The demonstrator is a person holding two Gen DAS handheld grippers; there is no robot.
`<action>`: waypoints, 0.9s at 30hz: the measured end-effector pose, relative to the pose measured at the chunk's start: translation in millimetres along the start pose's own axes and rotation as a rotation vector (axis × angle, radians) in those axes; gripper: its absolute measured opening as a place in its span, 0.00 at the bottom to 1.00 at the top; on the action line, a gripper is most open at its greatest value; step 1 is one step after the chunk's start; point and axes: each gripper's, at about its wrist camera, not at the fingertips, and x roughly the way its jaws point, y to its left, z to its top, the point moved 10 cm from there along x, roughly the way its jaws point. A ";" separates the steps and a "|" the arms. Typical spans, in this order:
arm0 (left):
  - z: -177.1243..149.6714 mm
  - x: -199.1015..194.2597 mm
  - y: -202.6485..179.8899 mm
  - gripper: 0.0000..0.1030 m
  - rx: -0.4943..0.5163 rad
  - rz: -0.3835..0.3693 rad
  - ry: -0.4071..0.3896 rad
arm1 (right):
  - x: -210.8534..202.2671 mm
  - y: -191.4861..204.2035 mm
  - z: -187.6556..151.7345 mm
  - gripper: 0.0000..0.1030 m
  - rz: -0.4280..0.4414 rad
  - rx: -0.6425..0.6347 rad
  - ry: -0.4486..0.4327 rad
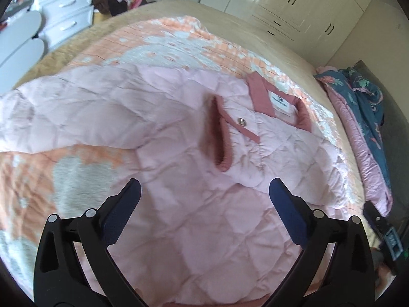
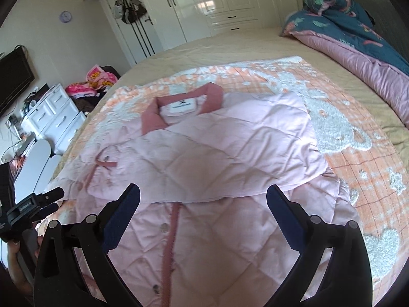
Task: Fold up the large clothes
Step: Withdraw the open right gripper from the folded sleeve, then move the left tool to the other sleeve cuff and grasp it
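Observation:
A pale pink quilted jacket (image 1: 194,217) with a darker pink collar (image 1: 258,92) lies on the bed. In the left wrist view one sleeve (image 1: 64,117) stretches out to the left, and the other sleeve's ribbed cuff (image 1: 219,138) lies folded across the chest. My left gripper (image 1: 204,194) is open and empty above the jacket's lower body. In the right wrist view the jacket (image 2: 230,153) has one side folded over the front, its collar (image 2: 179,105) at the far end. My right gripper (image 2: 203,199) is open and empty above the button placket (image 2: 171,230). The left gripper (image 2: 43,202) shows at that view's left edge.
An orange and white blanket (image 2: 345,133) lies under the jacket on the beige bed (image 2: 230,48). A rolled pink and teal duvet (image 2: 358,33) lies at the bed's head. White drawers (image 2: 51,117) and a heap of clothes (image 2: 97,81) stand beside the bed. White wardrobes (image 2: 217,0) line the far wall.

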 end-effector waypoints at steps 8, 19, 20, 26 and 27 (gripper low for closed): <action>-1.2 -19.1 26.5 0.91 -0.015 0.023 -0.032 | -3.6 35.0 -2.9 0.96 0.025 -0.050 0.002; 2.1 -36.8 74.3 0.91 -0.080 0.073 -0.080 | 2.8 90.1 -9.1 0.96 0.067 -0.123 0.008; 2.5 -37.1 78.1 0.91 -0.089 0.074 -0.080 | 3.9 96.5 -10.1 0.96 0.072 -0.132 0.011; 2.0 -40.6 102.5 0.91 -0.142 0.076 -0.086 | 10.9 127.3 -14.2 0.96 0.099 -0.172 0.021; 1.9 -41.1 106.4 0.91 -0.149 0.078 -0.086 | 11.9 133.1 -14.7 0.96 0.105 -0.178 0.021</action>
